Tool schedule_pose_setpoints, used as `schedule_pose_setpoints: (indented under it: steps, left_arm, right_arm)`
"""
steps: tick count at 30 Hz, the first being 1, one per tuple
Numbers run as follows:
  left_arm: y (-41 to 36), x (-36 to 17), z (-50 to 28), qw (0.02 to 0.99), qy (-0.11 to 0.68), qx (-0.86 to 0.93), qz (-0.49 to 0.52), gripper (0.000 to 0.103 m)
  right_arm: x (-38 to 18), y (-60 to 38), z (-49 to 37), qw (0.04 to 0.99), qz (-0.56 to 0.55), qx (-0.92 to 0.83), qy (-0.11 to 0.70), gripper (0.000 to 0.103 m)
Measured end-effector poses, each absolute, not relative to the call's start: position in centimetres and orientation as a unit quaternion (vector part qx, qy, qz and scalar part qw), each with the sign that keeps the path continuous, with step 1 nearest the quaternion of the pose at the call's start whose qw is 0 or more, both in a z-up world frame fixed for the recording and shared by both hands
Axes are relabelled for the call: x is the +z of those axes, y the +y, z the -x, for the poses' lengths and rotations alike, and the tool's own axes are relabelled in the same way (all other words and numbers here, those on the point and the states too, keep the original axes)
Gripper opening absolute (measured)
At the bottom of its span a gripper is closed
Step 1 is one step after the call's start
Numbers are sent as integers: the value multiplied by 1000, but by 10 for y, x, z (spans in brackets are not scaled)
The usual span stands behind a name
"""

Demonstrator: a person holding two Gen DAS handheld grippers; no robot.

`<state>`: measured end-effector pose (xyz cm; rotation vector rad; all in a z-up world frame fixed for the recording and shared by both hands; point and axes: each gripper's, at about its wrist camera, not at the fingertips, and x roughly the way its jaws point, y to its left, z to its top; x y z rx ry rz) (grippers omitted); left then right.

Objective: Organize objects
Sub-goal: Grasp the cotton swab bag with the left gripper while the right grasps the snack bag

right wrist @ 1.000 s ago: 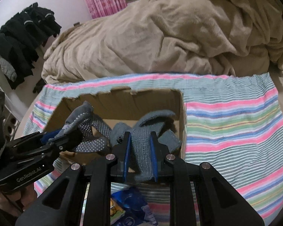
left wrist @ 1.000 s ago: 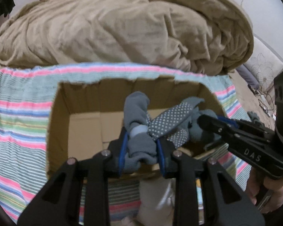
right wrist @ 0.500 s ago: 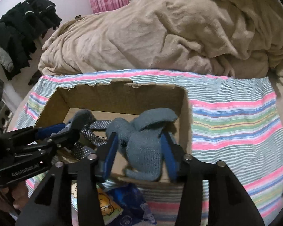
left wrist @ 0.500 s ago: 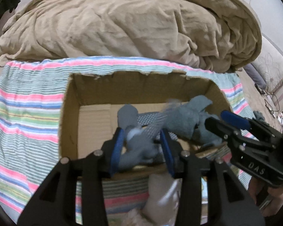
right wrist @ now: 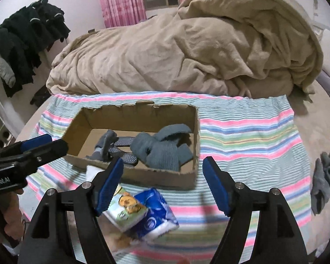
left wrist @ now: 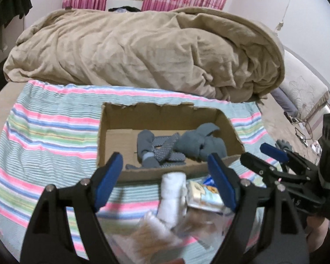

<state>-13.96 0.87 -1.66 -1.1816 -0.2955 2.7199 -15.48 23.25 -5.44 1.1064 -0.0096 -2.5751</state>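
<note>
An open cardboard box (left wrist: 112, 129) (right wrist: 143, 173) sits on a striped cloth on the bed. Grey gloves, some with dotted palms (left wrist: 165, 148) (right wrist: 121, 151) and a plain knit bundle (left wrist: 200, 143) (right wrist: 160, 147), lie inside it. My left gripper (left wrist: 165, 180) is open and empty, held above the box's near side; it also shows in the right wrist view (right wrist: 44, 145). My right gripper (right wrist: 162, 184) is open and empty in front of the box; it also shows in the left wrist view (left wrist: 264, 156). A white rolled item (left wrist: 172, 195) and tissue packs (right wrist: 143, 215) (left wrist: 204, 193) lie in front of the box.
A big tan blanket (left wrist: 143, 50) (right wrist: 187, 50) is heaped behind the box. A striped cloth (left wrist: 44, 132) (right wrist: 242, 132) covers the bed. Another grey glove (right wrist: 325, 178) lies at the cloth's right edge. Dark clothes (right wrist: 28, 35) hang at the left.
Both grippers opened and let go of the grey gloves, which now lie in the box. Both grippers drew back and up from the box.
</note>
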Motion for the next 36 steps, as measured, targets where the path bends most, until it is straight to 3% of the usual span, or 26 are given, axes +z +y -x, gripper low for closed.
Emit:
schedule_pose_setpoints:
  steps: [18, 36]
  left_arm:
    - [-6, 3, 70, 85, -78, 917, 382, 81]
    - [-7, -57, 48, 79, -68, 892, 439, 81]
  right_arm:
    - [-12, 242, 98, 177, -359, -916, -21, 77]
    - [-60, 232, 84, 183, -413, -892, -19, 77]
